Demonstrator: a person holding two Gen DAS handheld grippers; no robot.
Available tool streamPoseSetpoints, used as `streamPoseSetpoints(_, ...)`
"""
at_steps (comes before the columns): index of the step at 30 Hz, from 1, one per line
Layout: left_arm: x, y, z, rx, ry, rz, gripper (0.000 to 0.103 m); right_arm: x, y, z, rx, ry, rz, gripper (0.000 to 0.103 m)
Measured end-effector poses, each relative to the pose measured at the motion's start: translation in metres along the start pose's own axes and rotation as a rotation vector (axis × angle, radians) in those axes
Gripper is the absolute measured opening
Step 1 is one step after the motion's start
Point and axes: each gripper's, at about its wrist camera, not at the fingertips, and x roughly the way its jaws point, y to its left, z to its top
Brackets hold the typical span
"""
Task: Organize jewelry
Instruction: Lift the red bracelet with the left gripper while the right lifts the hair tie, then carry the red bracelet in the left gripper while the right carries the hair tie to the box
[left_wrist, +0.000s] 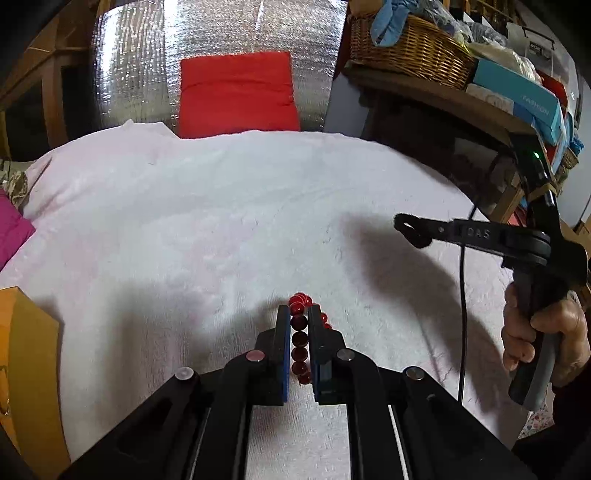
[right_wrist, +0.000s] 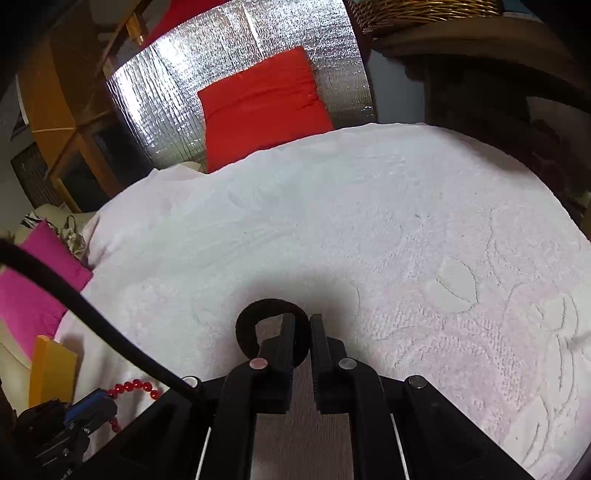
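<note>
The red bead bracelet sat pinched between the blue-padded jaws of the left gripper, its round, glossy, dark-to-bright red beads running in a line up the gap, with a small cluster of them poking out past the fingertips and a few more showing at the right side. It was just above the white towel, though whether it touched the cloth I could not tell. In the right wrist view the same beads curved across the towel at the lower left beside that gripper's blue pads.

The right gripper was pressed together on a black hair tie, a fuzzy ring whose right edge was nipped in the jaws while the rest looped out to the left above the towel. A hand gripped its handle (a black cable trailed down beside it).

Farther out, a yellow box stood at the towel's left edge, its contents not visible. A wicker basket on a shelf at upper right held blue cloth and other bundled things too blurred to name, with a teal box just beside it. A red cushion leaned against silver foil sheeting beyond the towel, and a pink cushion lay at the left.
</note>
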Motion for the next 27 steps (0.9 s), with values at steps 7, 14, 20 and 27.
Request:
streamPoseSetpoints(7, -0.019, 0.014, 0.006, -0.083, -0.052, 0.027, 0.009, -0.018, -0.005, -0.003, 0.056, -0.009, 0.026, 0.009)
streamPoseSetpoints(14, -0.048, 0.023, 0.004, -0.103, -0.124, 0.078, 0.010, -0.025, 0.018, -0.007, 0.034, -0.011, 0.079, 0.009)
streamPoseSetpoints(20, -0.076, 0.030, 0.002, -0.117, -0.178, 0.082, 0.010, -0.033, 0.053, -0.015, -0.018, -0.010, 0.158, 0.009)
streamPoseSetpoints(27, -0.112, 0.053, -0.005, -0.167, -0.234, 0.108, 0.010, -0.045, 0.098, -0.027, -0.096, -0.022, 0.222, 0.009)
